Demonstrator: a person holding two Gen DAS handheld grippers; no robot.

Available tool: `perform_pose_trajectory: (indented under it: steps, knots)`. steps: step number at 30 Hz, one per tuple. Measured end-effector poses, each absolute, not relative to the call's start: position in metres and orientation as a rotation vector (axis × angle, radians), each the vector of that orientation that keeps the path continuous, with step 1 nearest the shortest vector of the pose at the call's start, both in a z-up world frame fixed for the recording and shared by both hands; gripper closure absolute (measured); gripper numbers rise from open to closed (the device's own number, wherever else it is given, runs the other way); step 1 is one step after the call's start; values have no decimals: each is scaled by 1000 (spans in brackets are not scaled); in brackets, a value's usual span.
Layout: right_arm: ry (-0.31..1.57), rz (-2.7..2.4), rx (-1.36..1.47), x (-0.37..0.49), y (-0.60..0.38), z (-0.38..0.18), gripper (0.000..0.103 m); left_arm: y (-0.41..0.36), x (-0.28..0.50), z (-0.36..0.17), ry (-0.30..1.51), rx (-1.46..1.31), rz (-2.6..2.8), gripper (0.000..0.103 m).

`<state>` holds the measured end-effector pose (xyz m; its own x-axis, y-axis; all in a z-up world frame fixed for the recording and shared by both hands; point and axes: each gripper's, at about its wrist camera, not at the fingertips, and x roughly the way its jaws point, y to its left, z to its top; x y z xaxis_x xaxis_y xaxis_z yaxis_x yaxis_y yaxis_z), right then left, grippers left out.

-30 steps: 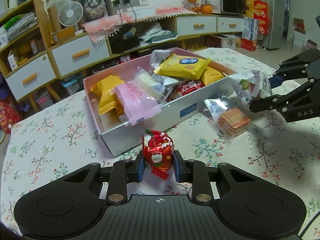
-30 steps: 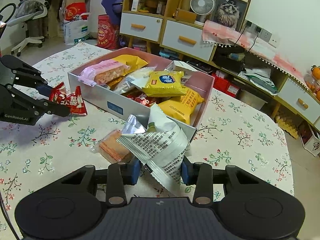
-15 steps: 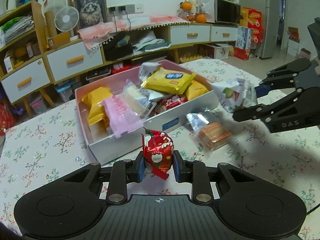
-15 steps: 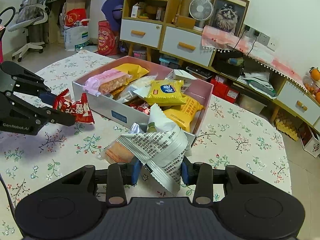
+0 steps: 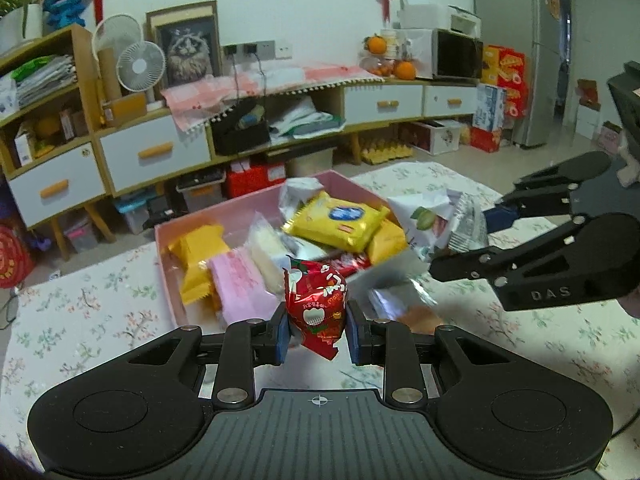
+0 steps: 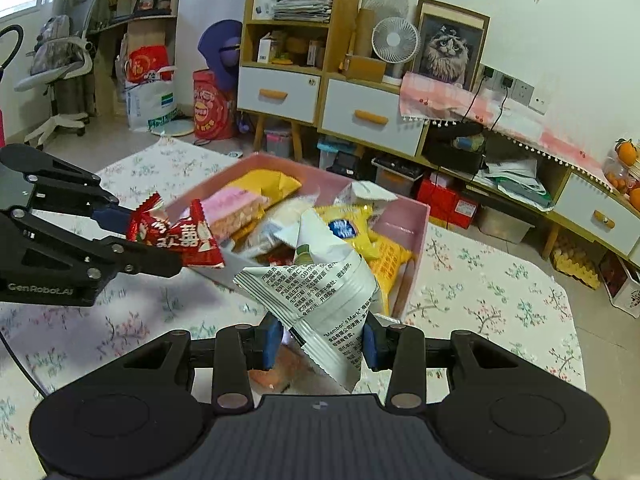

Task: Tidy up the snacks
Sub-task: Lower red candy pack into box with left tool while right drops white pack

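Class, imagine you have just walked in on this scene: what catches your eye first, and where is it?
First, the red snack packet pinched in the left gripper, held up in front of the snack box. Next, the white packet clamped in the right gripper, close by the box's near corner. Behind both, the box sits on the floral tablecloth, crammed with yellow and pink packs.

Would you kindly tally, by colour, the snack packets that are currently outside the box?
Red packet, in the left gripper: 1
White packet, in the right gripper: 1
Clear packet of orange crackers, on the table: 1
Total: 3
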<state>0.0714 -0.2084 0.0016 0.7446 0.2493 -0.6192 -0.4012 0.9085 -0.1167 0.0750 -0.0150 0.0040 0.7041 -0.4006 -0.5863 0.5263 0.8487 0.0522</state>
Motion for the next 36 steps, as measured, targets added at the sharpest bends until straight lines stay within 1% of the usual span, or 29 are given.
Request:
perform_pose_trajectory:
  steps: [20,32,36]
  knots:
    - [666,369,-112,114,-174,-4,95,-7,135,-14,619,144,-366,79]
    - [672,376,-114,130,-164,-13,93,7,181,-5,640,-1,-371,79]
    - [669,386,-90,132,-166,-12,92,-1,192,-7,644,7,-384,79]
